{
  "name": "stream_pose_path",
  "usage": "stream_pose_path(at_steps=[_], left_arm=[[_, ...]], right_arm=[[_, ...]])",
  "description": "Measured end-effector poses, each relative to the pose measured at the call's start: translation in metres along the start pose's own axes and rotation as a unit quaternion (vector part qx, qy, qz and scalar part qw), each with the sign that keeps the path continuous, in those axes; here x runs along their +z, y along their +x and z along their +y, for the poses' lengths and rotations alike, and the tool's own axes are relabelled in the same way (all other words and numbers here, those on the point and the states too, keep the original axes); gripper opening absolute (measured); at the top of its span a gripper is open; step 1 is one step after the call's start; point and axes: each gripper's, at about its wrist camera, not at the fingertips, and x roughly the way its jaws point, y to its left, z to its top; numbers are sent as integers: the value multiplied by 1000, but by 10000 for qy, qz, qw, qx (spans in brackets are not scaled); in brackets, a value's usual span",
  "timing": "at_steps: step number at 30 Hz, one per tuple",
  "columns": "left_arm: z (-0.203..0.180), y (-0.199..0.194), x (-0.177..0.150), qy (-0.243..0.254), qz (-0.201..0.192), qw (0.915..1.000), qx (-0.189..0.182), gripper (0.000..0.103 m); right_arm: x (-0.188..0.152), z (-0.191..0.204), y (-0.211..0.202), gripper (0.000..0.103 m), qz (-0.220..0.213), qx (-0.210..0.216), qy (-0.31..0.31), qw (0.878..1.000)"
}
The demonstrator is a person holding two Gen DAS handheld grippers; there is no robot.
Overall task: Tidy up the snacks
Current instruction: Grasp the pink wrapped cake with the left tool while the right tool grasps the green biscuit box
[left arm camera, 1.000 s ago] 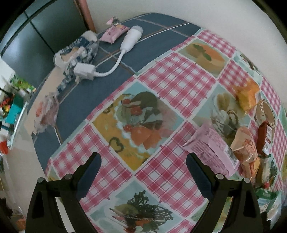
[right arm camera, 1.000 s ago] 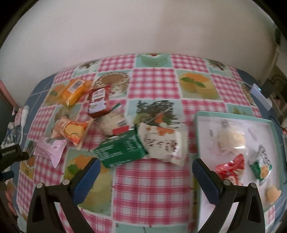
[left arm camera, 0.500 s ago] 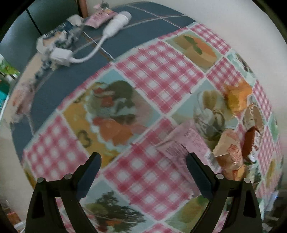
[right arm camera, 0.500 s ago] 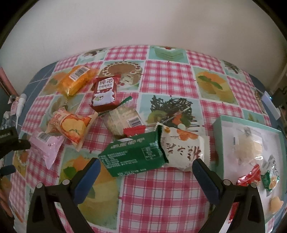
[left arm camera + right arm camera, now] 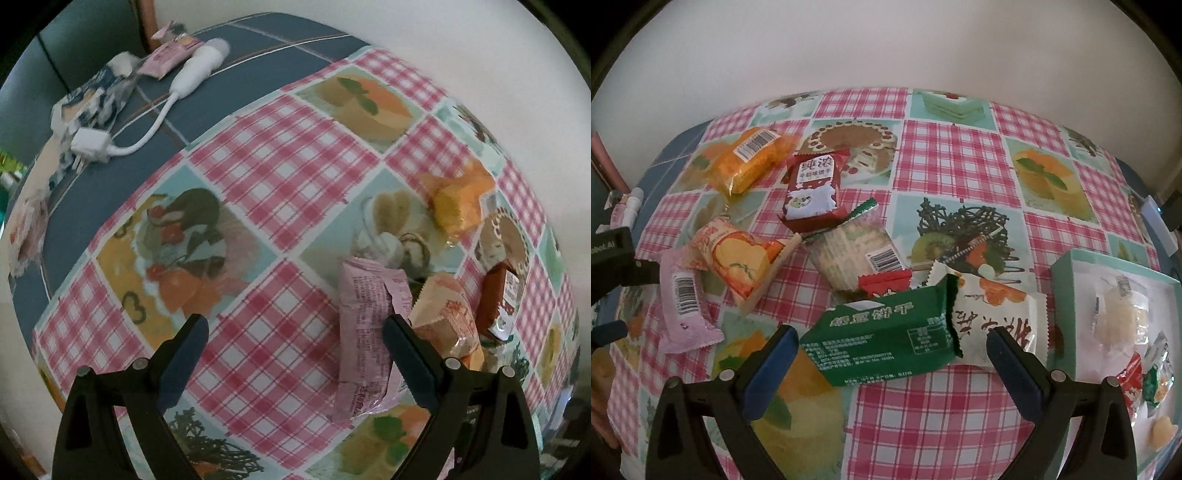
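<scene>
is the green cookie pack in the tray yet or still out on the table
Out. The green cookie pack lies flat on the checked tablecloth, left of the tray, between the open right gripper fingers.

A home, at a desk set against a plain wall

A vinyl cloth (image 5: 960,155) in pink gingham with printed cakes and desserts covers the desk, the kind used on a household dining surface. Wrapped snacks (image 5: 886,343) lie scattered over it, and a few more sit in a shallow mint-green box (image 5: 1062,280). On the bare blue end of the desk lie a white charger and cable (image 5: 92,142), beside a small pink packet (image 5: 168,59).
</scene>
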Motion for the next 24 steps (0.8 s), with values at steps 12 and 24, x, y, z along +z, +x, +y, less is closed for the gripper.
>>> stream_pose_path(at_steps=[12,24], left_arm=[[-7,-18,0,210,-198,9995,161,96],[-48,15,-11,843,263,9960,138,96]], right_arm=[[1,-1,4,103,-9,-125,-48,9999],[0,1,5,102,-30,-196,-79,9998]])
